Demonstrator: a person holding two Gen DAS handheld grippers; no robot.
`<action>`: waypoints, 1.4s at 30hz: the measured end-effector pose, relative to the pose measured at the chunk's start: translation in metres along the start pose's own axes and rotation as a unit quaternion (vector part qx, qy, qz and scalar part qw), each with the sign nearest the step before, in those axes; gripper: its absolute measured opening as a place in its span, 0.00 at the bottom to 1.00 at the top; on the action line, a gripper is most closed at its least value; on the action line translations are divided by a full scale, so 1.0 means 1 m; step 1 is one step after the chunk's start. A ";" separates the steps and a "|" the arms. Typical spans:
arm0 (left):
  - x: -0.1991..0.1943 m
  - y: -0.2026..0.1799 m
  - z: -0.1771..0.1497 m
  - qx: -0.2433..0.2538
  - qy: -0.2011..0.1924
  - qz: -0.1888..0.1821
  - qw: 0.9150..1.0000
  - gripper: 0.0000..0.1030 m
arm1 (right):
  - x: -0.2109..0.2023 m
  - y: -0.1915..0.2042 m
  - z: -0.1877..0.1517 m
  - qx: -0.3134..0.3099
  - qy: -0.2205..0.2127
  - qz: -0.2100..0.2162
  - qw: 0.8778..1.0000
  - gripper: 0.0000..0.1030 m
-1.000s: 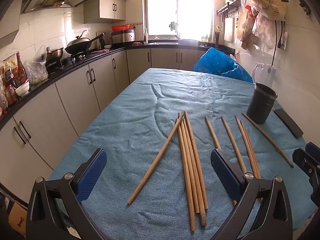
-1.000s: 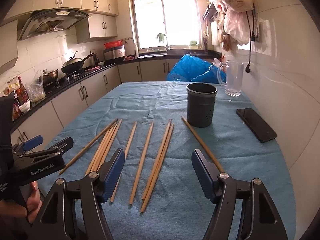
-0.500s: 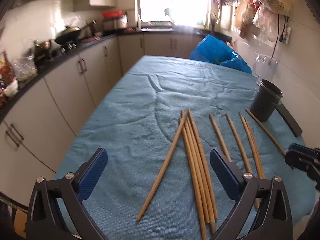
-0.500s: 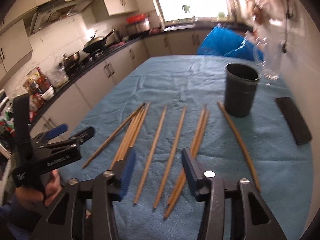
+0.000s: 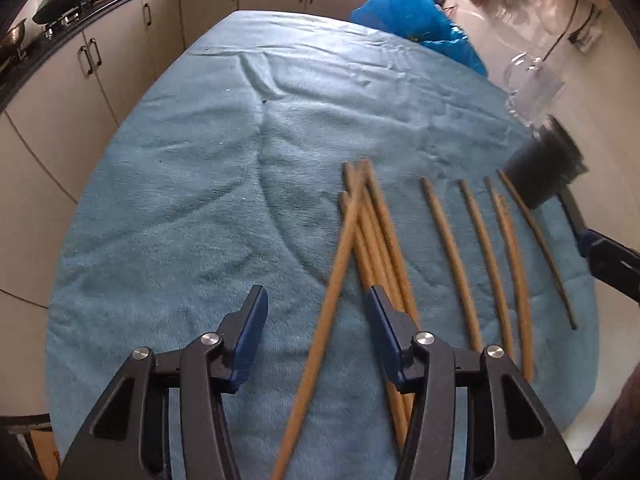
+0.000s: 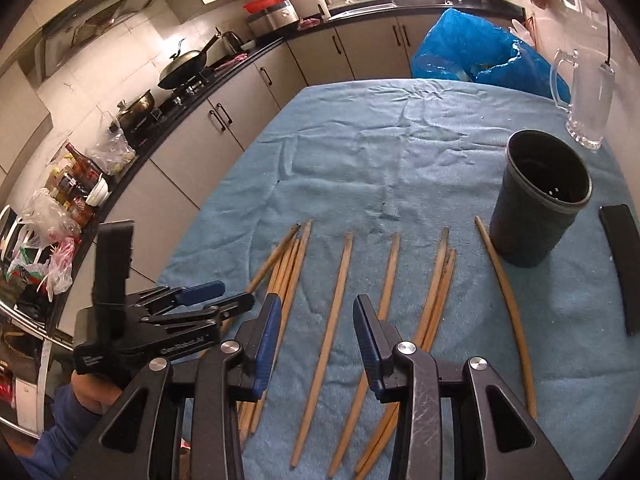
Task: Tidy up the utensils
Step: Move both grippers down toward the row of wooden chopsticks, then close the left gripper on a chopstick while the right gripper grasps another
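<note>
Wooden chopsticks (image 6: pixel 338 312) lie side by side on the blue tabletop (image 6: pixel 360 160), long axes running away from the cameras. The left hand-held gripper (image 5: pixel 316 334) hangs part-open over one slanted chopstick (image 5: pixel 328 300) at lower centre; the right hand-held gripper (image 6: pixel 316 340) — part-open, empty — straddles another. The black holder (image 6: pixel 536 200) stands upper right, nearer the right hand-held gripper.

Tan wooden chopsticks (image 6: pixel 336 320) lie on a plain teal-blue cloth (image 6: pixel 360 160); the holder (image 6: pixel 536 204) is matte black, and both claws carry blue pads.
</note>
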State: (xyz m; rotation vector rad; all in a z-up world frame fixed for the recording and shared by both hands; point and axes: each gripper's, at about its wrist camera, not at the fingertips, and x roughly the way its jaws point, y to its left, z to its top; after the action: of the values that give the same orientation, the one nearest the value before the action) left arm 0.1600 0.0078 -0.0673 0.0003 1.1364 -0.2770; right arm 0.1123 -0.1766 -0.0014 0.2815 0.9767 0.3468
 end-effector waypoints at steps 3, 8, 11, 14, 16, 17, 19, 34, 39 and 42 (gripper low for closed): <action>0.006 0.001 0.006 0.004 0.007 0.029 1.000 0.30 | 0.006 -0.004 0.004 0.008 0.004 -0.003 1.000 0.40; 0.005 0.017 0.013 -0.022 0.013 0.043 0.999 0.22 | 0.018 -0.008 0.015 0.020 0.025 0.006 0.999 0.40; 0.005 0.026 0.018 -0.033 0.016 0.031 0.999 0.22 | 0.036 -0.005 0.025 0.016 0.046 0.005 0.999 0.40; 0.009 0.030 0.030 -0.039 0.022 0.025 0.999 0.22 | 0.060 -0.005 0.036 0.016 0.073 -0.001 0.997 0.39; 0.012 0.031 0.038 -0.036 0.027 0.021 0.999 0.25 | 0.076 -0.007 0.042 0.021 0.084 -0.016 0.996 0.38; 0.014 0.031 0.042 -0.036 0.028 0.026 0.999 0.25 | 0.085 -0.009 0.045 0.024 0.093 -0.020 0.995 0.35; 0.019 0.027 0.052 -0.026 0.030 0.031 0.999 0.26 | 0.097 -0.010 0.049 0.025 0.103 -0.030 0.994 0.33; 0.035 0.012 0.076 0.000 0.032 0.057 0.998 0.21 | 0.146 -0.008 0.059 -0.004 0.139 -0.089 0.986 0.26; 0.033 0.017 0.076 -0.003 0.027 0.060 0.998 0.07 | 0.151 -0.003 0.059 -0.026 0.140 -0.107 0.984 0.09; 0.024 0.022 0.075 -0.018 0.012 0.036 0.999 0.07 | 0.147 -0.011 0.060 -0.009 0.133 -0.077 0.988 0.08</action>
State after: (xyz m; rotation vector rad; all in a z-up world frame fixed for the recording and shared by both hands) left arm 0.2412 0.0131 -0.0597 0.0138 1.1629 -0.1932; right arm 0.2395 -0.1310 -0.0848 0.1439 1.2500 0.2539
